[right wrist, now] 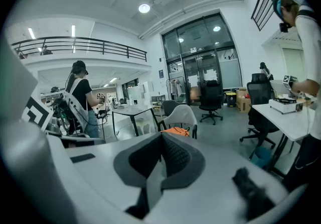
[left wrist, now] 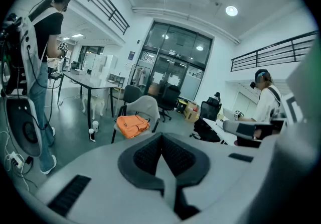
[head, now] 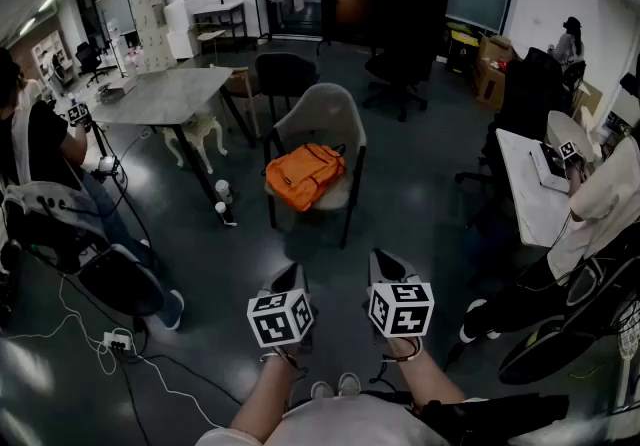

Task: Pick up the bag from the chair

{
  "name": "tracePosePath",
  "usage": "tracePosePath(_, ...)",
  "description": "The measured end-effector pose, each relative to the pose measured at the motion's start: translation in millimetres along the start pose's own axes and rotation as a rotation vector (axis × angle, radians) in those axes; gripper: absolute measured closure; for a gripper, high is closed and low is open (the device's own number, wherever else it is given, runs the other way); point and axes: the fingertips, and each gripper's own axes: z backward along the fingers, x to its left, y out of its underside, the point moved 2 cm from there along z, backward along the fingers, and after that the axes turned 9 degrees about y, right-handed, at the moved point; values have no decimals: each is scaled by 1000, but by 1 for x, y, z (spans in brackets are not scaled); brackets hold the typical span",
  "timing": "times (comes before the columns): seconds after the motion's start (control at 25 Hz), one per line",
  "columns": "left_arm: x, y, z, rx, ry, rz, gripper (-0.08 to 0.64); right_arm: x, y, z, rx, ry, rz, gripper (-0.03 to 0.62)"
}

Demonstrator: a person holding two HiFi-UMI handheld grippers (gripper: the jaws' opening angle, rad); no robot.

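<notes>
**A:** Where is the bag?

**B:** The orange fabric backpack (head: 305,174) lies flat on the seat surface of a beige shell chair with black legs (head: 325,109). The chair stands on the dark floor, straight ahead in the head view.

**A:** And the two grippers?

**B:** They are low in the head view, side by side, each pointing toward the chair and well apart from it. The left gripper (left wrist: 161,138) has its jaws clenched, the dark ribbed pads meeting with nothing between them. The right gripper (right wrist: 161,138) is the same: jaws pressed together and empty.

**A:** What shows past the jaws?

**B:** In the left gripper view, the backpack on its chair sits above and left of the jaw tips. In the right gripper view, a strip of orange peeks just over the tips, with the chair back above it.

**A:** Anything near the chair?

**B:** Two white paper cups (head: 222,200) stand on the floor just to its left. A black office chair (head: 285,74) is behind it, and a grey stone-look surface on black legs (head: 165,94) is further left. A person in a black top (head: 40,149) stands at the left edge.
</notes>
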Motion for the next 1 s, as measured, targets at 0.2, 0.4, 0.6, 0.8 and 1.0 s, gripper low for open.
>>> tracePosePath(0.2, 5, -2, 5, 1, 5, -3, 547, 12, -1, 0, 1, -5, 13, 560)
tracePosePath(0.4, 10, -6, 8, 7, 11, -11, 547, 22, -3, 0, -21, -24, -17, 559)
tracePosePath(0.6, 21, -5, 13, 11, 18, -13, 547, 29, 2, 0, -9, -10, -35, 558)
tracePosePath(0.8, 21, 4, 8, 31, 35, -5, 546, 23, 10, -3, 18, 13, -44, 558)
tracePosePath(1.0, 27, 2, 1, 39, 39, -14, 546, 27, 9, -14, 23, 15, -48, 558)
